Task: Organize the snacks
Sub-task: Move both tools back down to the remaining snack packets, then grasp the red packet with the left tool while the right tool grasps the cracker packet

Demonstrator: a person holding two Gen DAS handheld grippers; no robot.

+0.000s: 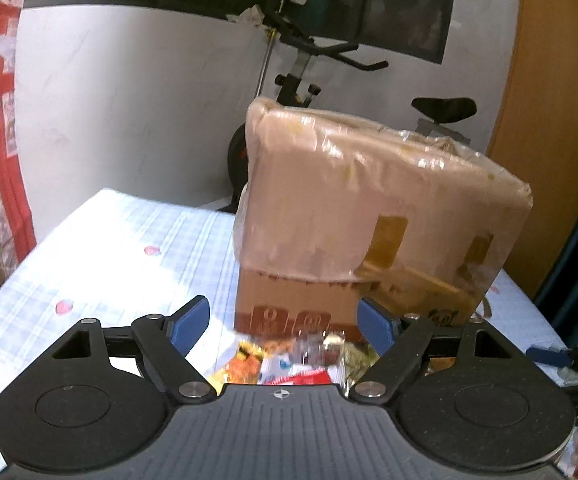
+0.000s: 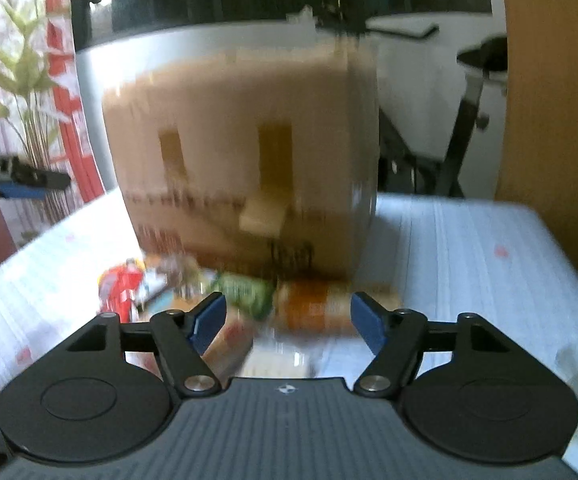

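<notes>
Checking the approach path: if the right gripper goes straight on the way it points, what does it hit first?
Probably the snack packets: the right gripper stands open over an orange packet beside a green packet, with the plastic-wrapped brown cardboard box behind. Blur leaves depth unclear.

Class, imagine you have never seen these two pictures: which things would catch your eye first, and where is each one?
The big cardboard box, partly wrapped in clear plastic, fills the middle of both views, standing on the pale checked tablecloth. In front of it lies a bright heap of snack packets, between the open blue-padded fingers of the left gripper. Behind the box stands a black exercise bike.
</notes>
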